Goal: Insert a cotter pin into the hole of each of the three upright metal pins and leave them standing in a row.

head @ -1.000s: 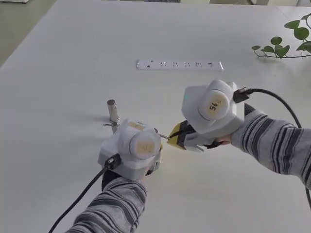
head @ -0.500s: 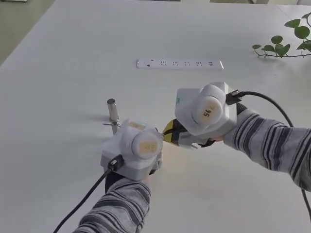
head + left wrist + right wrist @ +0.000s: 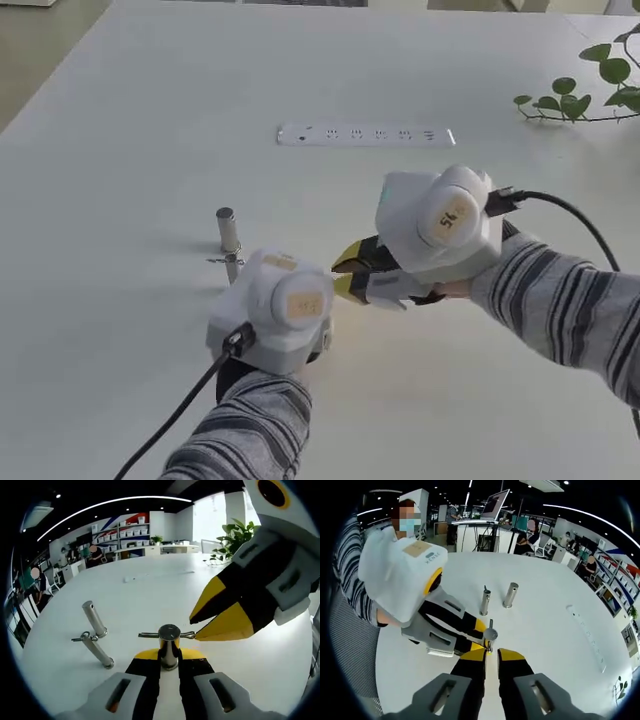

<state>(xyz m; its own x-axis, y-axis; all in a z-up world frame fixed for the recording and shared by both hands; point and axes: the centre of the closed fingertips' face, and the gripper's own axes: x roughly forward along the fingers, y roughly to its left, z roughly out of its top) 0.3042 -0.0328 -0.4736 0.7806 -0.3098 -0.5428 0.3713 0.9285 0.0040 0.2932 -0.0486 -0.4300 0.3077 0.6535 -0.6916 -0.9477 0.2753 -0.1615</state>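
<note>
Counting three metal pins (image 3: pixel 169 649), two cotter pins (image 3: pixel 148 635)

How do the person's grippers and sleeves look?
Both the left gripper and the right gripper have bulky white bodies with a round tan numbered label, black jaws with yellow tips and a black cable. The sleeves are grey-striped.

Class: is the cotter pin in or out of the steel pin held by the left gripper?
In. The thin wire cotter pin crosses through the upright silver steel pin, sticking out both sides.
</note>
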